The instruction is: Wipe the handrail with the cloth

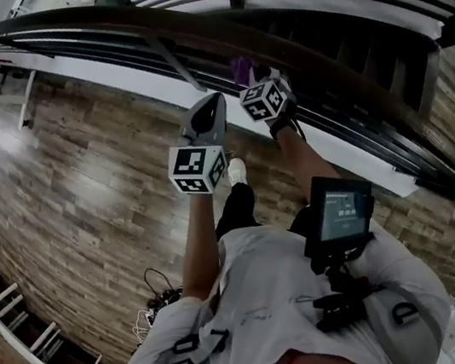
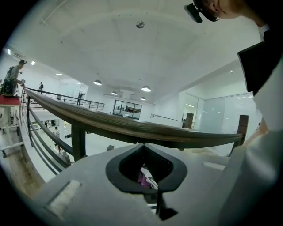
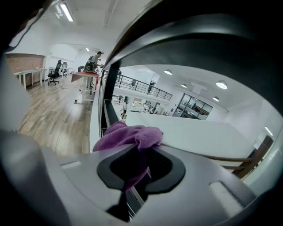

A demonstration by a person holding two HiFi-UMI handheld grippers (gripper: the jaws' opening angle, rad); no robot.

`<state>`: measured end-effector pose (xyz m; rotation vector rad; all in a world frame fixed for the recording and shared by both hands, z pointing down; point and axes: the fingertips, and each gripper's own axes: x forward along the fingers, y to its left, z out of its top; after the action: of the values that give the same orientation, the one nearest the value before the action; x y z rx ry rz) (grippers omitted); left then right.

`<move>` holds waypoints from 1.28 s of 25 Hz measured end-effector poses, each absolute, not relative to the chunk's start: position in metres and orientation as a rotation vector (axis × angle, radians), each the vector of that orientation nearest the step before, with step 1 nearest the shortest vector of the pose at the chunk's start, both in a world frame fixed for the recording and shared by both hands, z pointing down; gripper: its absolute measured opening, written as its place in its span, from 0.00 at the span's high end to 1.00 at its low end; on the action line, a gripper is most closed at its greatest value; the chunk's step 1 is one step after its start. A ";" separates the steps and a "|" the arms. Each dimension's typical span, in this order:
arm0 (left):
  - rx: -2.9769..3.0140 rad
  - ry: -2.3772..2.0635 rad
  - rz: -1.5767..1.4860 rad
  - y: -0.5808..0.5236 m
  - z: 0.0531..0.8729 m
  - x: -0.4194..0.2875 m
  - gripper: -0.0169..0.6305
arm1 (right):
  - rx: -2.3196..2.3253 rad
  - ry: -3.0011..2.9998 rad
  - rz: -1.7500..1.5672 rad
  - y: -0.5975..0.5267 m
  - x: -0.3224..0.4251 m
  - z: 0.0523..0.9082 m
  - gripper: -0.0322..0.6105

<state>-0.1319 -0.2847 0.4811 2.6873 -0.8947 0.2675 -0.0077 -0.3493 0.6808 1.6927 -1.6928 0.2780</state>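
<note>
Cloth [image 3: 126, 136] purple, clamped in right gripper [image 3: 147, 150] fingers | left gripper [image 2: 142, 146] fingers together | near handrail [image 2: 132, 127]

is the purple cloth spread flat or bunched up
Bunched up: the purple cloth is a crumpled wad pinched in the right hand-held gripper.

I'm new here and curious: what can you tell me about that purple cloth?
The purple cloth looks soft and fleecy, bunched into a crumpled wad. The right gripper pinches it between closed jaws, one loose end hanging down through them. It is held up close under the dark handrail; contact is unclear.
</note>
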 end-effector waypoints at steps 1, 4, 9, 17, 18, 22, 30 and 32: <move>2.694 -0.872 0.280 -0.276 0.483 -0.121 0.97 | 1.707 -1.682 0.287 -0.339 0.005 0.681 0.87; 2.707 -0.815 0.311 -0.254 0.490 -0.085 0.97 | 1.754 -1.646 0.325 -0.305 0.045 0.682 0.87; 2.757 -0.622 0.389 -0.200 0.499 -0.014 0.97 | 1.836 -1.565 0.362 -0.233 0.111 0.686 0.87; 2.836 -0.264 0.457 -0.114 0.503 0.102 0.97 | 2.010 -1.414 0.476 -0.140 0.215 0.687 0.87; 2.839 -0.230 0.464 -0.107 0.504 0.111 0.97 | 2.019 -1.401 0.481 -0.133 0.222 0.687 0.87; 2.845 -0.107 0.484 -0.080 0.509 0.138 0.97 | 2.061 -1.328 0.470 -0.106 0.249 0.683 0.87; 2.848 0.065 0.518 -0.012 0.519 0.200 0.97 | 2.118 -1.235 0.454 -0.036 0.306 0.676 0.87; 2.848 0.105 0.522 0.001 0.520 0.212 0.97 | 2.134 -1.204 0.445 -0.019 0.319 0.676 0.87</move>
<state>0.2121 0.0006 0.5199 2.8483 0.1046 0.5224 0.3195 -0.0194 0.6757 2.1341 -1.2042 0.4448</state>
